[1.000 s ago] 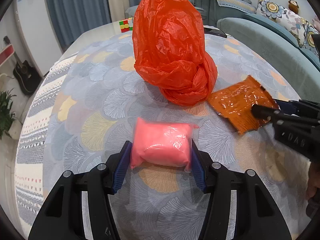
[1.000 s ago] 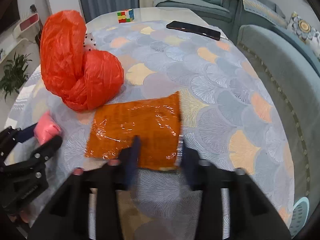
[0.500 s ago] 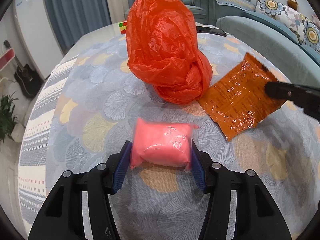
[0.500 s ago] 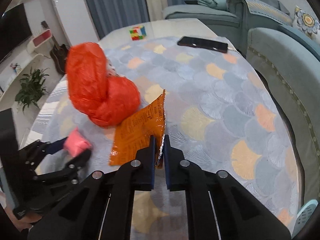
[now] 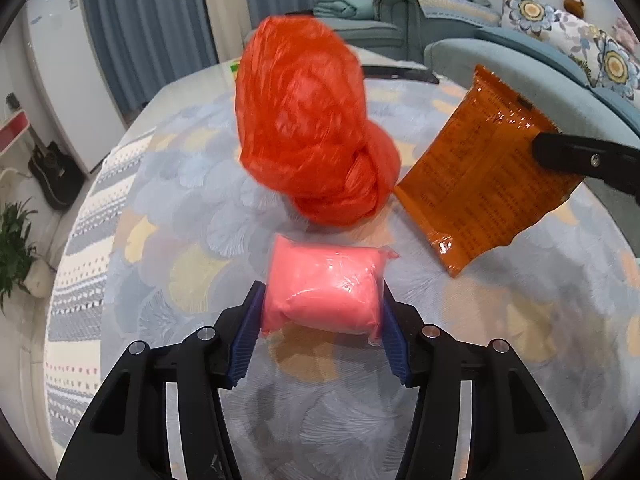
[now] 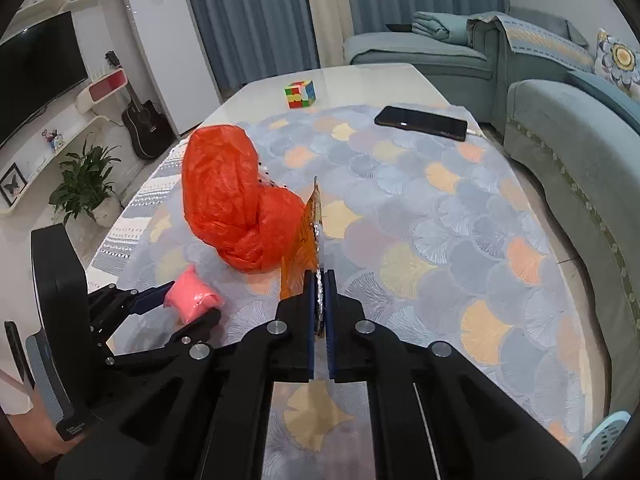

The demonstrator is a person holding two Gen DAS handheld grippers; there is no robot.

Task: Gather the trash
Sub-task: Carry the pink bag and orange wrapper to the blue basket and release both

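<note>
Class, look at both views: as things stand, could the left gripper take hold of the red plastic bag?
Probably not yet. The left gripper is shut on the pink packet, so its jaws are full. The red plastic bag sits just beyond with nothing between.

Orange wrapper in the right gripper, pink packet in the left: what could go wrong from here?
1. The right gripper pinches the orange wrapper only at one edge; the slick foil may slip out.
2. The hanging wrapper sits close to the red plastic bag and could snag or drag it.
3. The left gripper squeezes the soft pink packet by its sides; it might squirm free.
</note>
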